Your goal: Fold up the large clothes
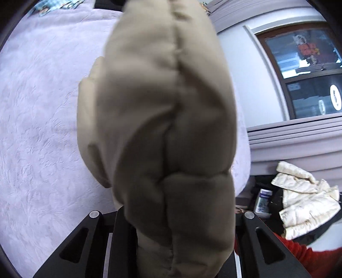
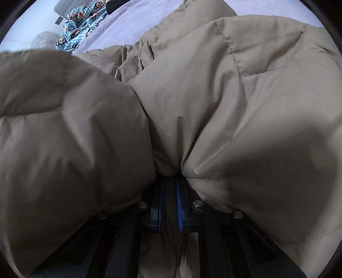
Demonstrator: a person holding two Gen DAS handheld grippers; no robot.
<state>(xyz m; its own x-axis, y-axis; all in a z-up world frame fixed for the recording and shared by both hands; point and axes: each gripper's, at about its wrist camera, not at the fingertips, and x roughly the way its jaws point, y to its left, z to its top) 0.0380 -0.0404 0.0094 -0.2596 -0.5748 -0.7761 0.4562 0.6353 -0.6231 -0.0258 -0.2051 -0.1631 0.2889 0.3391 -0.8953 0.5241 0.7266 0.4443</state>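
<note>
While clamped between the left tongs [image 1: 171, 216], beige puffer jacket [image 1: 158, 119] raised clear of the lilac bed cover [image 1: 38, 119], hanging as a thick quilted roll with a stitched seam down its middle. Fingers of those tongs hidden behind the padding, only the black frame arms showing on either side at the bottom of the left wrist view. Bare lilac plush all along the left of the hanging roll; bit of blue patterned cloth [image 1: 55, 6] at the far top edge.

Off the bed to the right, pale cabinet with a glass door [image 1: 305, 70], dark shapes and white labels behind the pane. Lower right, cream padded coat [image 1: 303, 198] heaped over something dark, small white bottle with a blue label [image 1: 264, 200] just beside it, red fabric [image 1: 310, 254] at the bottom corner.

From the right wrist view, same beige puffer jacket [image 2: 213, 102] filling nearly the whole frame, bunched in large quilted folds lying on the bed. Right tongs [image 2: 170, 181] drawn close together on a pinch of the beige fabric, blue-edged pads [image 2: 179, 205] nearly touching with the cloth squeezed between them and puffing out on both sides. Further folds of the jacket running away toward the top, lilac bed cover [image 2: 132, 21] beyond. Top left, blue striped cloth printed with cartoon monkey faces [image 2: 79, 27] crumpled on the bed, pale round object [image 2: 43, 39] just left of it, too small to name.
</note>
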